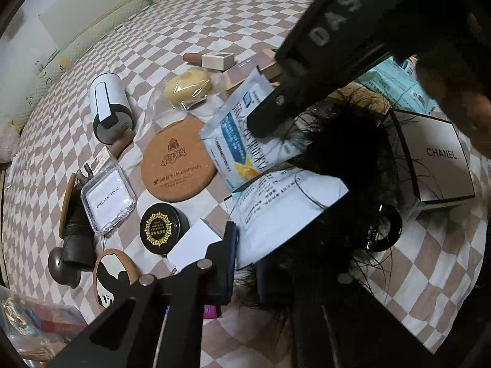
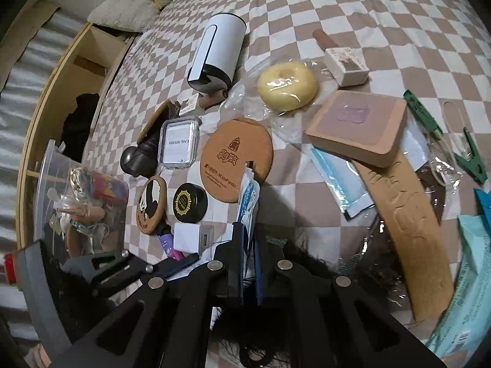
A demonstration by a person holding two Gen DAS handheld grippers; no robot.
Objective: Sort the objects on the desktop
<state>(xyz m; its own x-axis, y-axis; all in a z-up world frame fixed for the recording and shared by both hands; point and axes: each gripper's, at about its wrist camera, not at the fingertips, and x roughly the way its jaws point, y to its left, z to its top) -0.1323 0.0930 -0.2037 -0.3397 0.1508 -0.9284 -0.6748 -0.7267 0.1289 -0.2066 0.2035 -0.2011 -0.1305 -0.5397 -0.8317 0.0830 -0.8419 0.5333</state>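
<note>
Your right gripper (image 2: 247, 263) pinches a sachet (image 2: 248, 202); the left gripper (image 1: 245, 263) clamps black hair (image 1: 337, 159). Only the left view shows the Chanel box (image 1: 435, 159).

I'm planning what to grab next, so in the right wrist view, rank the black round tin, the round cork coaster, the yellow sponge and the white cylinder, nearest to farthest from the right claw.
1. Black round tin, just up-left of the right claw.
2. Round cork coaster, straight ahead.
3. Yellow sponge, farther ahead, in clear wrap.
4. White cylinder, farthest, lying upper left.
</note>
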